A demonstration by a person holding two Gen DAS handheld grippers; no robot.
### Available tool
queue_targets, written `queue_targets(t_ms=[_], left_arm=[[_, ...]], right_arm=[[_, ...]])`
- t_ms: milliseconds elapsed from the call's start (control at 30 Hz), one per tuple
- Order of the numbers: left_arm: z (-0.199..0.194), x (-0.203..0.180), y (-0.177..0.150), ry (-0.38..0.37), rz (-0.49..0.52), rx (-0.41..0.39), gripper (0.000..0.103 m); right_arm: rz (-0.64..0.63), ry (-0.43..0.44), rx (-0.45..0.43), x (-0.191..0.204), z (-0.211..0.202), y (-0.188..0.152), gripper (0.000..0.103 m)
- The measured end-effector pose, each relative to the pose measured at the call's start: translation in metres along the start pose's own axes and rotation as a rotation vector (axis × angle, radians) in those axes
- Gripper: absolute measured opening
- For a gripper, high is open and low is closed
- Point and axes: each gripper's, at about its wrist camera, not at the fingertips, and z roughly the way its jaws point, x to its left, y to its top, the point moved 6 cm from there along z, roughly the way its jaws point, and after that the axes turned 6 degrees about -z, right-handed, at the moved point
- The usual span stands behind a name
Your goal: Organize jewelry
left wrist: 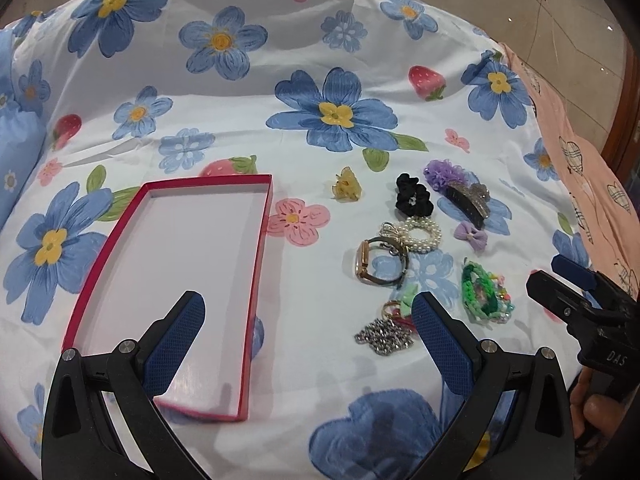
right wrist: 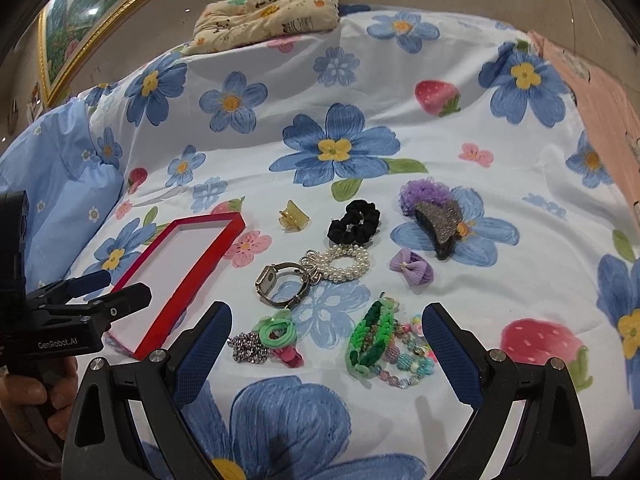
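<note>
Left gripper (left wrist: 308, 320) spread wide, nothing between its blue pads; it hangs low in the left wrist view, straddling the near right wall of the red tray (left wrist: 256, 264); tray sits lower left of that frame on the flowered bedsheet (left wrist: 240, 92), interior bare and white.

Right gripper (right wrist: 326, 328) likewise wide open and holding nothing; lower centre of the right wrist view, above the near jewelry.

Jewelry lies loose on the sheet, right of the tray and apart from it; between the right gripper's fingers: green woven bracelet (right wrist: 370, 336) touching a pastel bead bracelet (right wrist: 408, 356); left of these a silver chain (right wrist: 248, 346) bunched against a light green ring-shaped piece (right wrist: 276, 330), possibly a hair tie, hard to tell; mid-frame a wristwatch (right wrist: 280, 284) touching a pearl bracelet (right wrist: 348, 262); behind them a black scrunchie (right wrist: 354, 220) and a small yellow claw clip (right wrist: 294, 216); to the right a lilac bow (right wrist: 412, 266), then a dark glittery claw clip (right wrist: 440, 226) overlapping a purple ruffled scrunchie (right wrist: 420, 194).

Patterned cushion (right wrist: 268, 12) at top of frame, far edge of the bed.
</note>
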Motion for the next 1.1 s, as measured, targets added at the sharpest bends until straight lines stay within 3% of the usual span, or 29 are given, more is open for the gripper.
queue_targets(t_ms=[200, 367, 433, 500, 700, 1033, 1100], left_arm=[[0.025, -0.001, 0.024, -0.017, 0.013, 0.026, 0.103], [0.053, -0.006, 0.053, -0.040, 0.028, 0.039, 0.103], [0.065, -0.011, 0.065, -0.050, 0.035, 0.047, 0.103], [0.075, -0.015, 0.075, -0.071, 0.036, 0.043, 0.103], [0.121, -0.021, 0.095, -0.116, -0.005, 0.096, 0.096], [0.187, -0.038, 0.105, -0.115, 0.004, 0.169, 0.088], [0.200, -0.039, 0.104, -0.113, 0.005, 0.197, 0.077]], right_arm=[[0.033, 0.036, 0.043, -0.012, 0.029, 0.010, 0.095], [0.052, 0.042, 0.065, -0.025, 0.055, 0.028, 0.080], [0.067, 0.044, 0.071, -0.031, 0.069, 0.037, 0.065], [0.079, 0.049, 0.083, -0.036, 0.082, 0.044, 0.058], [0.111, 0.057, 0.131, -0.052, 0.127, 0.061, 0.042], [0.136, 0.046, 0.208, -0.070, 0.181, 0.058, 0.040], [0.134, 0.046, 0.218, -0.072, 0.188, 0.057, 0.040]])
